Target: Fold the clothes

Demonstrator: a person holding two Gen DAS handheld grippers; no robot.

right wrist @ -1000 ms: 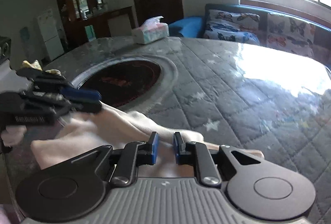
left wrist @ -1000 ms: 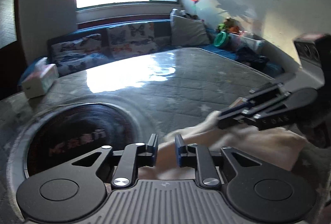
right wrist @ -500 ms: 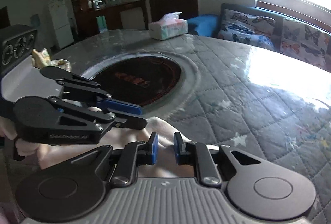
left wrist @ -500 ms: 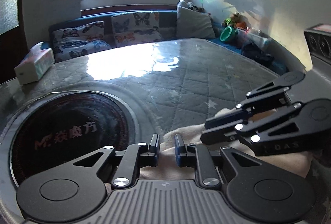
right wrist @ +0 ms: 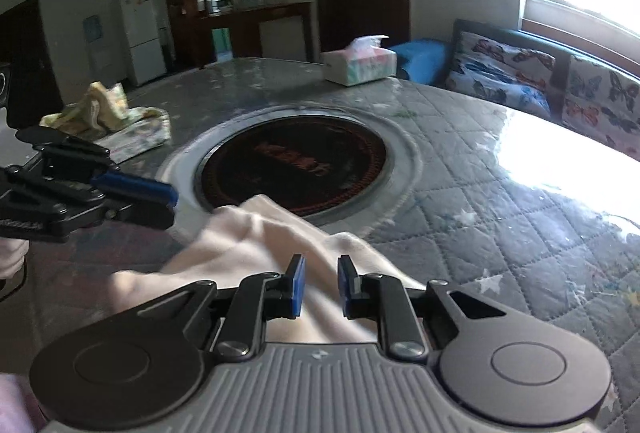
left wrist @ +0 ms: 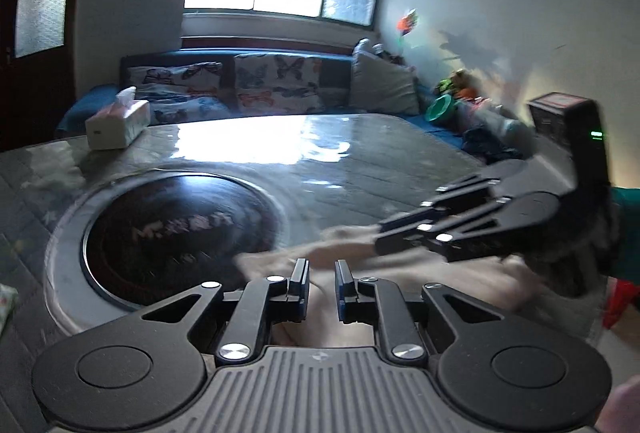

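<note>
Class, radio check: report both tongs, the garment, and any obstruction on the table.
Left tongs and right tongs: jaws parted, over cream garment; grip unclear. Garment bunched, overlapping hotplate rim. Patterned cloth and tissue box lie well apart.

- Your left gripper (left wrist: 321,287) covers the near part of the pale cloth (left wrist: 460,273), so its grip stays unclear.
- Your right gripper (left wrist: 380,237) is smeared by motion blur.
- The lettering on the dark round plate (right wrist: 292,163) is unreadable.

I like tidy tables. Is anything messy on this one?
Yes. A pale garment lies rumpled near the round dark inset, one corner over its rim. A patterned cloth sits crumpled at the far edge. Nothing looks spilled or broken.
</note>
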